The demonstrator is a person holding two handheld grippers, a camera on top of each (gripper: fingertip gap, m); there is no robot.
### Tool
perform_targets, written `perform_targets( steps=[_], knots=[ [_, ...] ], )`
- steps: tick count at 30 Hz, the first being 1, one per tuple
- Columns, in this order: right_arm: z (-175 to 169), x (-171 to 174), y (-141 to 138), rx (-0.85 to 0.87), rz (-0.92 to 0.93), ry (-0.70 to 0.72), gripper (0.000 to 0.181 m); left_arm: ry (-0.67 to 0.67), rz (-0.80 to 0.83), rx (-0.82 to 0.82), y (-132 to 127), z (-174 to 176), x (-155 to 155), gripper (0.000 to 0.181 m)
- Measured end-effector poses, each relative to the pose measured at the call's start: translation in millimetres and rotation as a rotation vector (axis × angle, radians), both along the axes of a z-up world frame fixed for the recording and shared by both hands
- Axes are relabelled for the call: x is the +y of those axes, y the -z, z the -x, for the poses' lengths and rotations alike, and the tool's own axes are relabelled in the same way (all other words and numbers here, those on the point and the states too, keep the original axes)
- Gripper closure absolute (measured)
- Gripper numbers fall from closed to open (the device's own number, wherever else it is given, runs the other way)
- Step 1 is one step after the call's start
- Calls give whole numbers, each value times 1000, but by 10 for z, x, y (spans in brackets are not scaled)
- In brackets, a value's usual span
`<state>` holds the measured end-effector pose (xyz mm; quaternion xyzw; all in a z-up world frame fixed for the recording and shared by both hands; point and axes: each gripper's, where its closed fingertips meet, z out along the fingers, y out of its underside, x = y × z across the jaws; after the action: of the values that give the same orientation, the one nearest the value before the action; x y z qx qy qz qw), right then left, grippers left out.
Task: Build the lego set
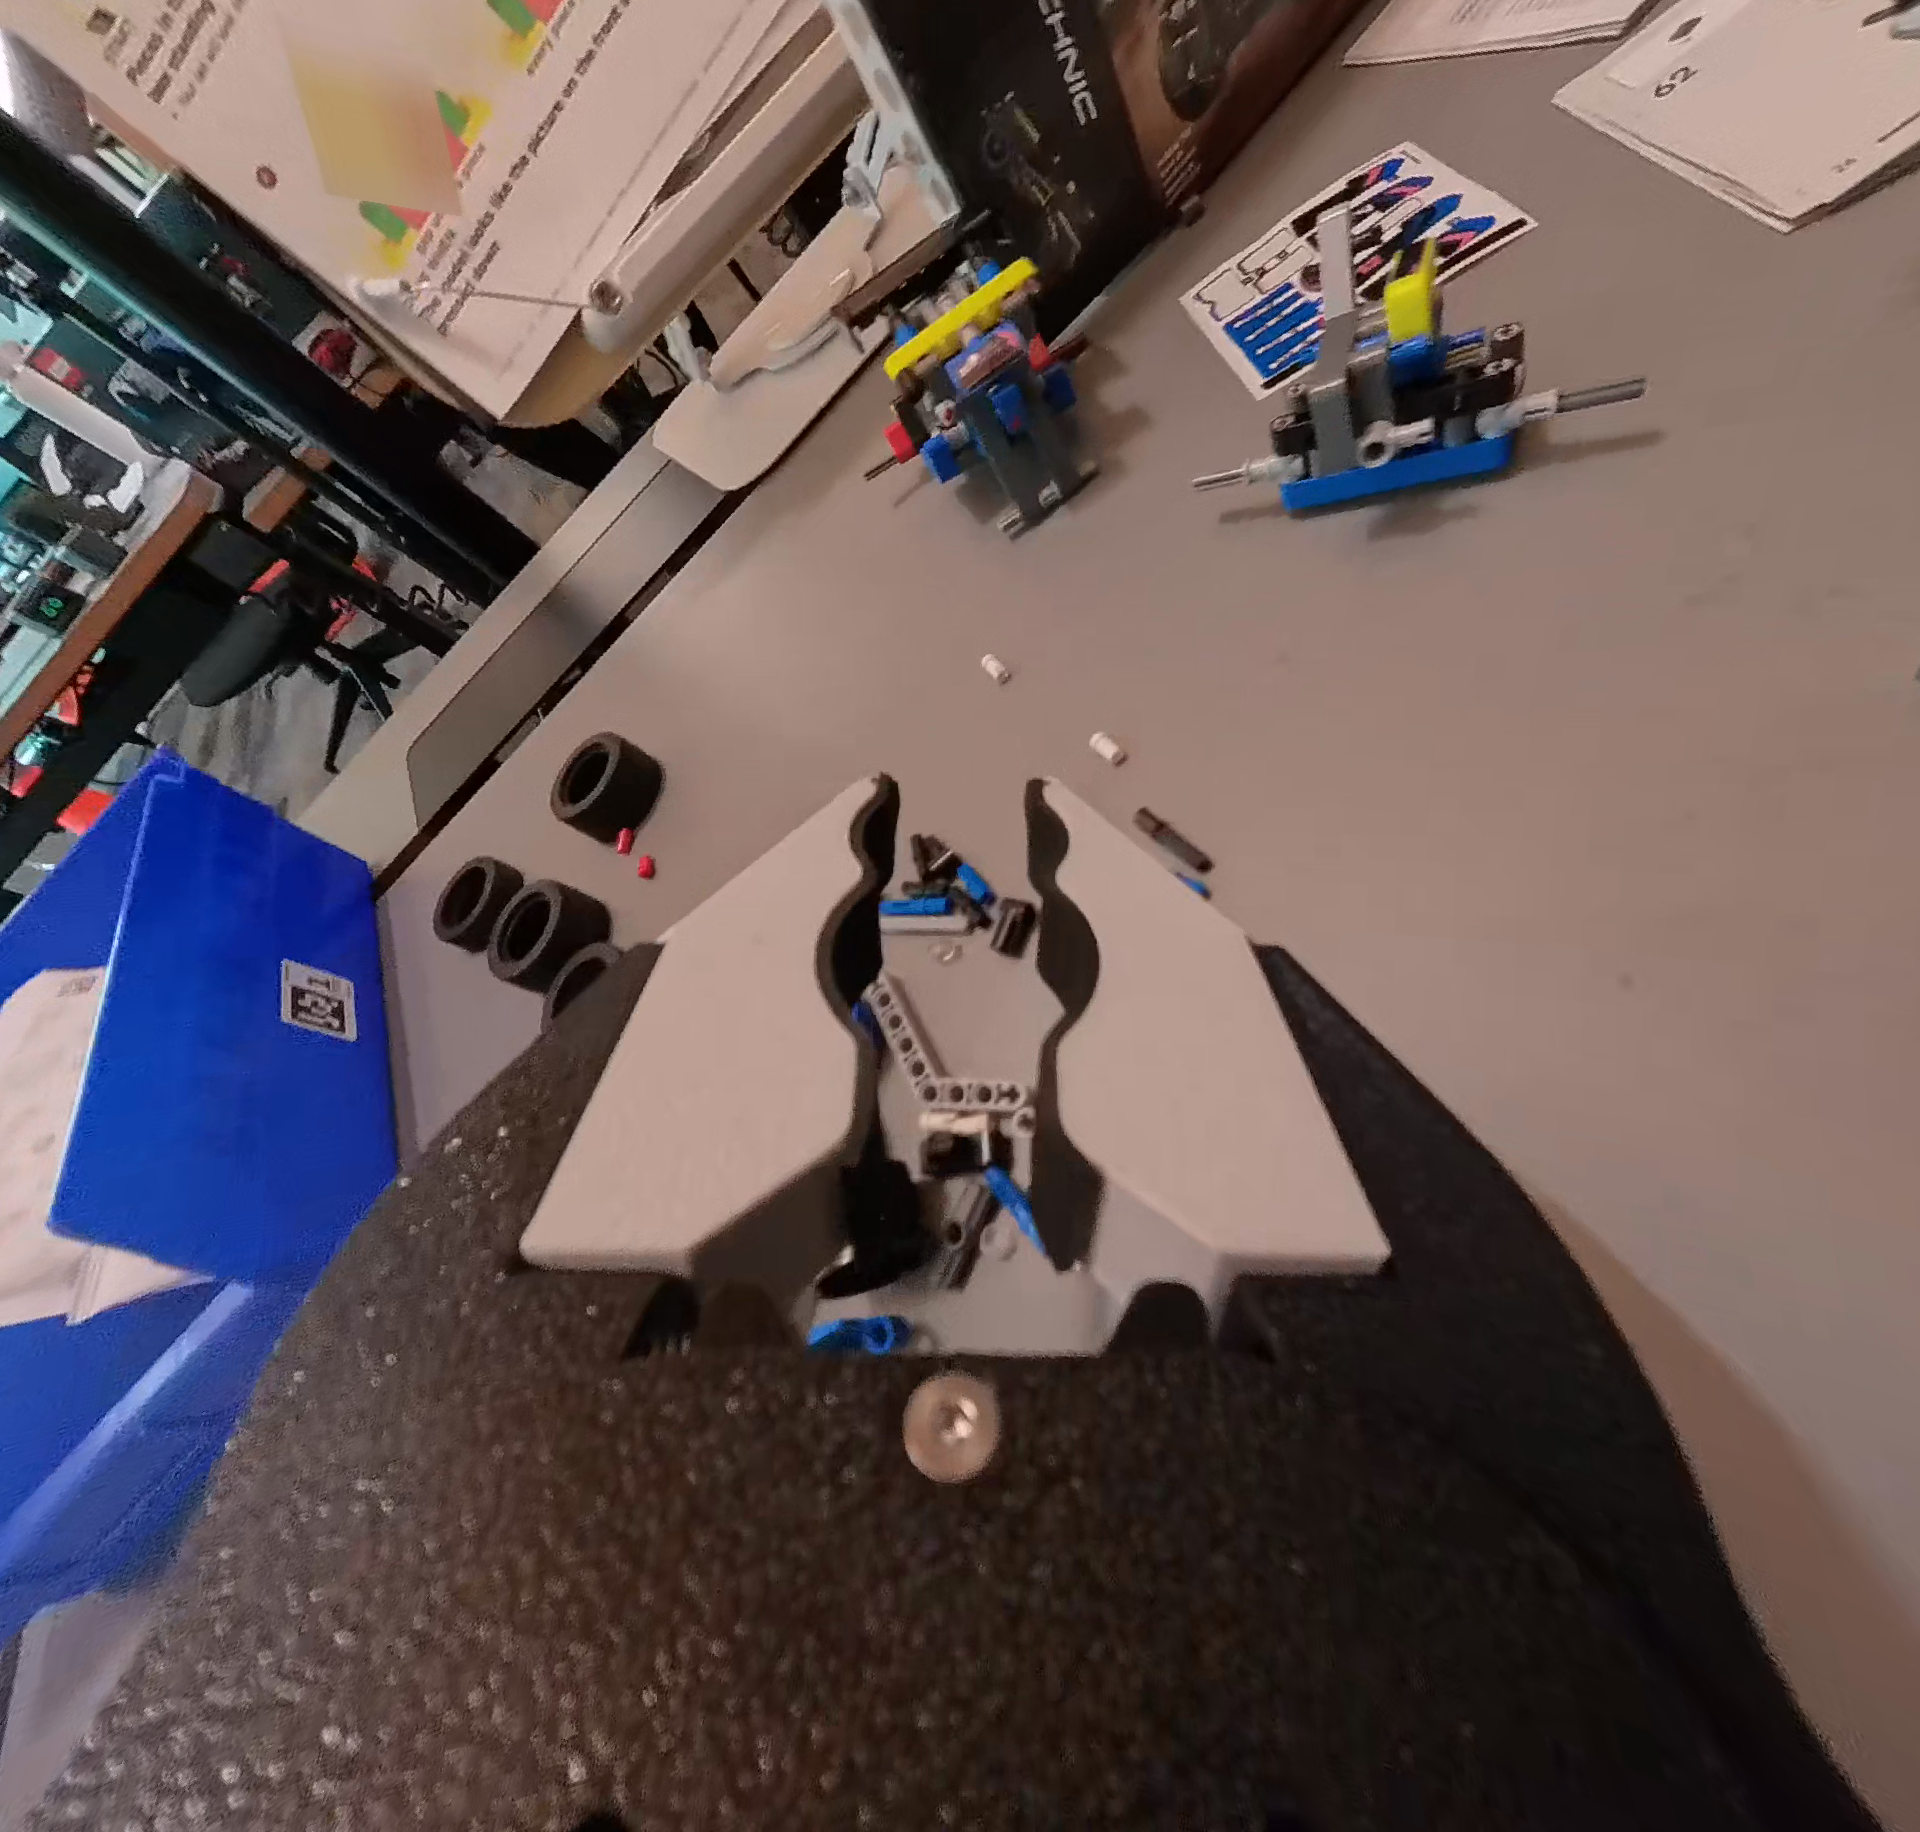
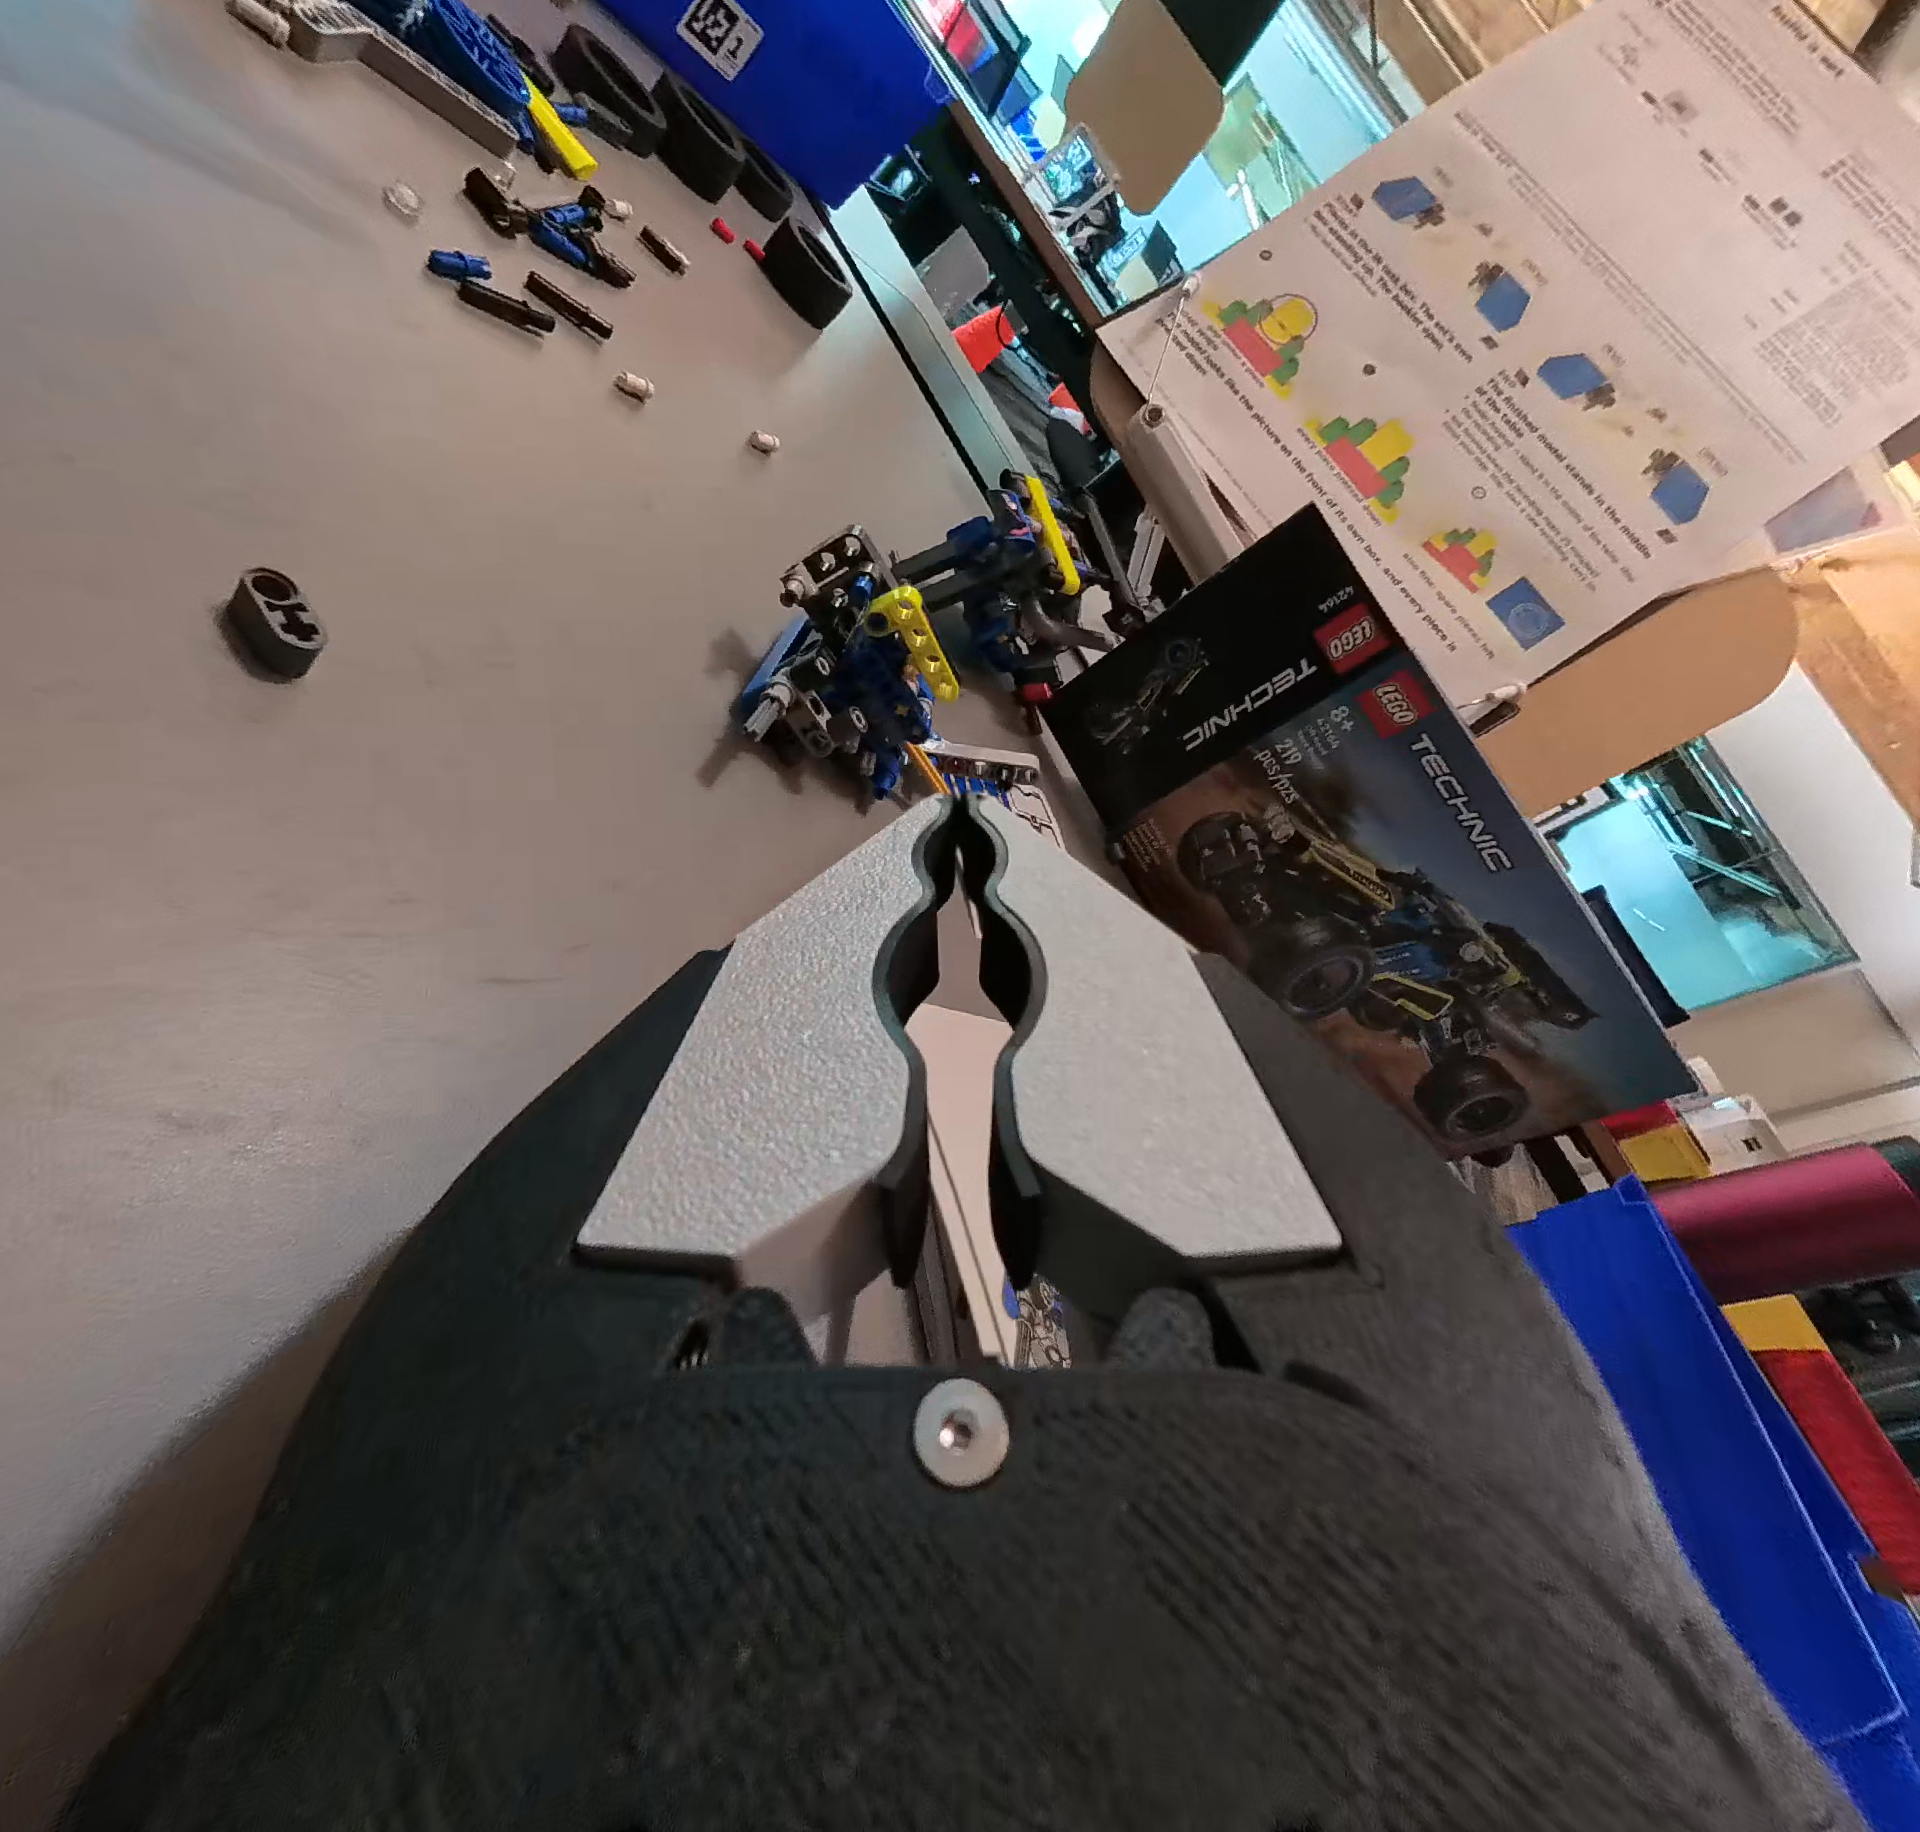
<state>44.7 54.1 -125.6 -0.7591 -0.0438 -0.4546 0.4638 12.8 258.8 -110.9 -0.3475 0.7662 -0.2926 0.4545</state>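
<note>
In the left wrist view my left gripper (image 1: 961, 790) hovers over the grey table (image 1: 1403, 899). Its tips stand apart, and deeper between the pads sits a small Lego assembly (image 1: 961, 1107) of grey beams with black and blue parts. Both pads seem to press on it. Loose blue and black pins (image 1: 940, 894) lie on the table under the tips. In the right wrist view my right gripper (image 2: 958, 808) is shut, tips together, above the table near a blue, black and yellow sub-assembly (image 2: 862, 670). Two sub-assemblies (image 1: 977, 390) (image 1: 1392, 411) stand farther back.
The set's box (image 2: 1351, 847) stands at the table's far edge. Black tyres (image 1: 608, 780), two white bushes (image 1: 1108, 746), red pins (image 1: 634, 850), a sticker sheet (image 1: 1278, 328) and instruction booklets (image 1: 1766, 89) lie about. A blue bin (image 1: 208, 1034) is at the left. A dark grey connector (image 2: 275, 624) lies alone. My right fingertips sit around 20 centimetres from my left ones.
</note>
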Motion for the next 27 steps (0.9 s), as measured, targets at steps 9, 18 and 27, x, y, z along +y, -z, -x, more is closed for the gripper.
perform_targets(
  steps=[9, 18, 27],
  knots=[
    [-45, 25, 96, 4, 61, 8, 181, 31, 158, 242, 120, 186, 227, 166],
    [-31, 57, 137, -21, 94, -3, 181, 103, 126, 396, 555, 233, -89, 164],
    [-21, 81, 165, -31, 115, -14, 181, -79, 128, 488, 604, 606, 523, 170]
  ],
)
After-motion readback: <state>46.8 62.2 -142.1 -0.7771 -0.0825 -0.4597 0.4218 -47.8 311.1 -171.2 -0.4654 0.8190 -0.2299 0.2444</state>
